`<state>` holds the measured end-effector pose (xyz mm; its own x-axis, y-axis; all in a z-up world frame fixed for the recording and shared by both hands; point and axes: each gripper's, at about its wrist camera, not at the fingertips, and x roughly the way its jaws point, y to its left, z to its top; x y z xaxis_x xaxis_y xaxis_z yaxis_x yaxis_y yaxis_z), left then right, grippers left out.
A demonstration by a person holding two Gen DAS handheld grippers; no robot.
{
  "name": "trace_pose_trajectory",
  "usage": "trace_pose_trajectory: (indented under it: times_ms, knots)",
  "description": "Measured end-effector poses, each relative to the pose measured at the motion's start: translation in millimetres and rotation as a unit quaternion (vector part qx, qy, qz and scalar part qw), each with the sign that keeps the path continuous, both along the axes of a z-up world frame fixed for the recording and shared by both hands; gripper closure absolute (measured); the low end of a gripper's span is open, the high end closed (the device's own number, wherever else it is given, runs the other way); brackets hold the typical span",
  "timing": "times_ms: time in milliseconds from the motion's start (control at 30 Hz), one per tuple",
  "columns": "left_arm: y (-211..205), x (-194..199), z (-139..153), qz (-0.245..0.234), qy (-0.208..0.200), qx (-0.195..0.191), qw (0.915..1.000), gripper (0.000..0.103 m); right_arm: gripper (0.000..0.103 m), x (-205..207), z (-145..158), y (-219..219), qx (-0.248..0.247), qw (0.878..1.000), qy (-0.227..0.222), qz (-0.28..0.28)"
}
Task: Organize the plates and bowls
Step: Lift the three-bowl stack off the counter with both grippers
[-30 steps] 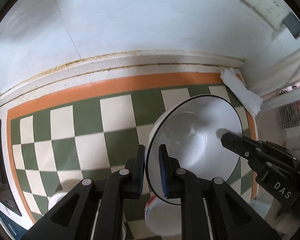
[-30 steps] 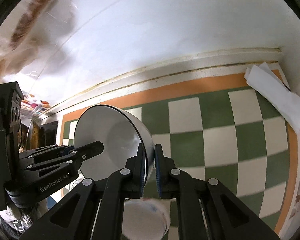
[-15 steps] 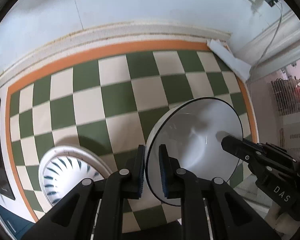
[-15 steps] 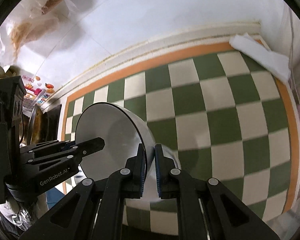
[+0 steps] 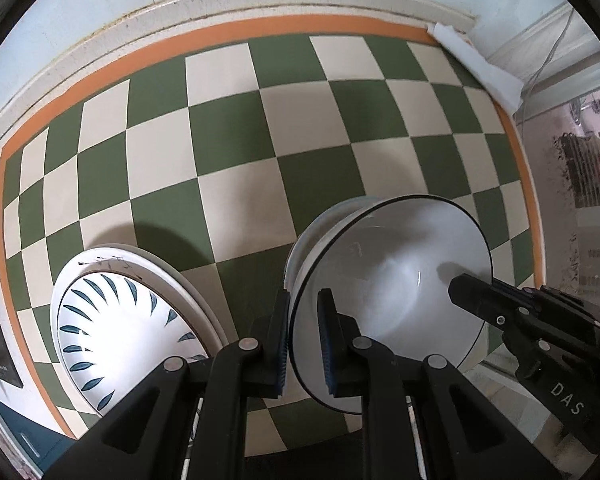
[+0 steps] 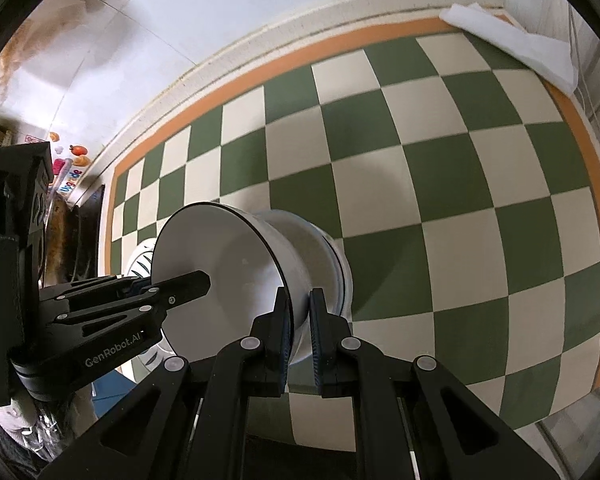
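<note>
Two grips: I have the left hand-held gripper (image 5: 303, 340) and the right hand-held gripper (image 6: 299, 330) each pinching the rim of one white bowl (image 5: 388, 304), on opposite sides, one finger inside the rim and one outside.
Bowl position: held tilted above the checked bench (image 5: 260, 140), its foot seeming to sit on or just over a white dish (image 6: 336, 256) beneath; I cannot tell whether they touch.
Step in hand: by my reading, carrying the bowl to a stack; it is not yet set down.
Next move: I judge it calls for levelling the bowl, lowering both sides evenly, then spreading both grippers together so it does not tip.
Left view only: a patterned plate (image 5: 120, 328) with blue leaf marks at eight o'clock, lying on a plain white plate, well apart from the bowl.
Right view only: the bowl's outer wall and the dish under it; the patterned plate shows only as a sliver at nine o'clock.
Shared: a folded white cloth (image 6: 512, 46) at one o'clock by the wall.
</note>
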<state>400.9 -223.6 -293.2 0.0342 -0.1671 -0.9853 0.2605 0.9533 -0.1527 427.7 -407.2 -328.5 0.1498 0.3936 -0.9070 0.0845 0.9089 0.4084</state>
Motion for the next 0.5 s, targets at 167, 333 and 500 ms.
trace_pose_trajectory:
  times_ms: [167, 333, 500]
  knots:
    - [-4.3, 0.0, -7.9, -0.009, 0.005, 0.012, 0.9999, 0.091, 0.092, 0.5, -9.9, -0.5, -0.005, 1.0, 0.01, 0.0]
    - [-9.3, 3.0, -8.6, -0.017, 0.004, 0.024, 0.9996, 0.091, 0.092, 3.1, -15.3, -1.3, -0.005, 1.0, 0.019, -0.001]
    - [-12.4, 4.6, -9.4, -0.021, 0.003, 0.032, 0.9993, 0.089, 0.092, 6.6, -18.6, -0.6, -0.008, 1.0, 0.027, -0.006]
